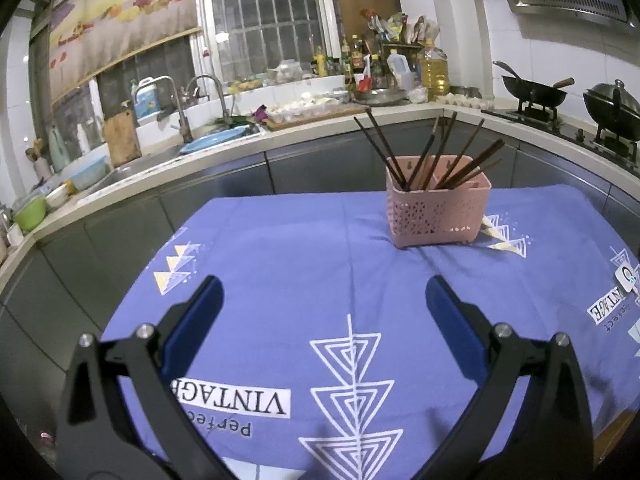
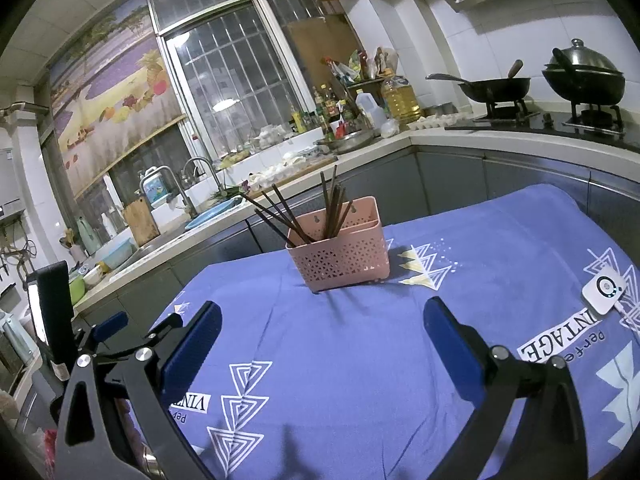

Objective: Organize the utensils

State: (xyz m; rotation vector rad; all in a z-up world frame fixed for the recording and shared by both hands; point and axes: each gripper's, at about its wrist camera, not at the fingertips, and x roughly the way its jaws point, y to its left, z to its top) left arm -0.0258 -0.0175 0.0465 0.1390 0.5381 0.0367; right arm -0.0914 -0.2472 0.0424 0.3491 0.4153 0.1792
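- While both grippers hung over the desk [image 1: 280, 248] with nothing in them, the chopsticks [image 1: 436, 156] stood in the pink basket [image 1: 438, 212] at the far side of the blue cloth [image 1: 304, 280], well apart from either tool.
- Left gripper [image 1: 324, 300]: jaws wide, empty, aimed at bare cloth with the basket ahead and to the right.
- Right gripper [image 2: 322, 322]: jaws wide, empty, with the basket ahead and slightly left.
- The chopsticks leaned in different directions and crossed, all in one compartment; the other compartment looked empty from the right wrist view.
- The step in hand seemed to be the approach. Doing it well would probably mean taking one stick high on its free end, closing across its width, and lifting along its lean so the neighbours were not dragged.
- The light basket might tip or slide; the other gripper could steady its wall.
- Lower ends of the sticks were hidden by the basket walls, so their number was unclear.
- Loose utensils on the cloth could not be seen; a small white device [image 2: 604, 290] lay at the right.
- The near desk edge was cut off by the grippers.
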